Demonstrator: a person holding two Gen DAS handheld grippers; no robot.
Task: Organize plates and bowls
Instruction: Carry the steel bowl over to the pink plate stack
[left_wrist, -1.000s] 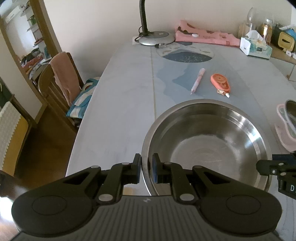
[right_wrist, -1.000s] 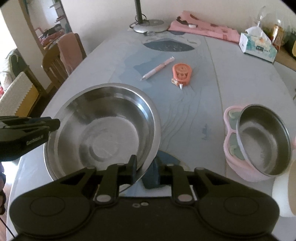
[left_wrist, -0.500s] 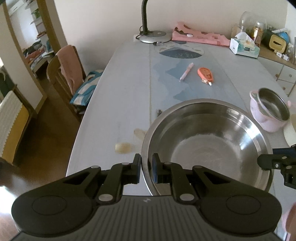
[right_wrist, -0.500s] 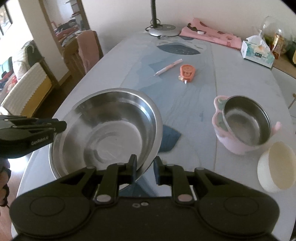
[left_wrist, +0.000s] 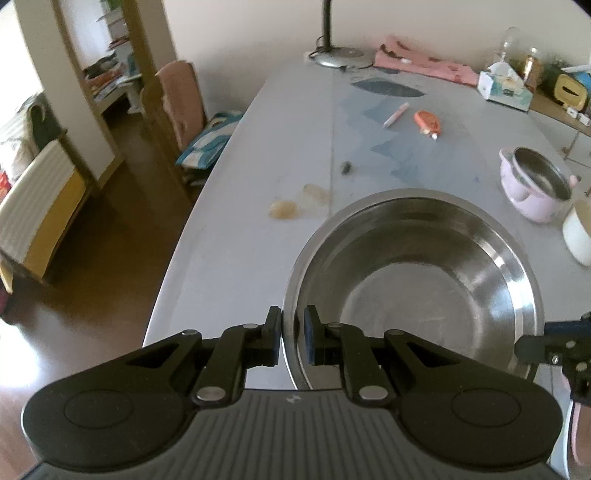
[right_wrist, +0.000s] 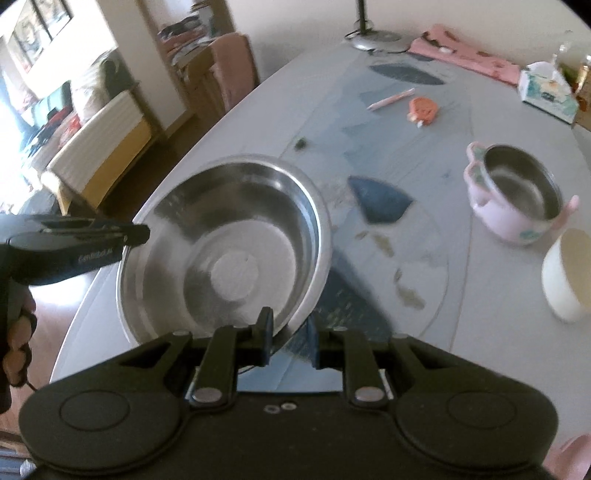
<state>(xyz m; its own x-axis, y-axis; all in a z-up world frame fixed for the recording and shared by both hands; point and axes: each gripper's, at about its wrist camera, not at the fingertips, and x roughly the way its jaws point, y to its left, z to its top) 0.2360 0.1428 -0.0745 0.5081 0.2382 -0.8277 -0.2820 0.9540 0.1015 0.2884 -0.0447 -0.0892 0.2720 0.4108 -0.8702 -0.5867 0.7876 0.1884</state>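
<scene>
1. Large round stainless-steel bowl (left_wrist: 413, 288) is held over the near end of the grey table (left_wrist: 266, 177), its rim pinched by the left gripper (left_wrist: 292, 334) and the right gripper (right_wrist: 287, 334) on opposite sides.
2. Farther right stand a cream bowl (right_wrist: 569, 273) and a pink-cased steel pot (right_wrist: 517, 195).

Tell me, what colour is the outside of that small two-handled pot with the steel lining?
Pale pink; the small pot shows it best in the right wrist view.

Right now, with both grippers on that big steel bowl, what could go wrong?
1. Each gripper, left gripper and right gripper, pinches only the thin rim of the steel bowl; it looks tilted in the right wrist view and could slip.
2. The pink pot and cream cup stand close by on the table; a swing could knock them.
</scene>
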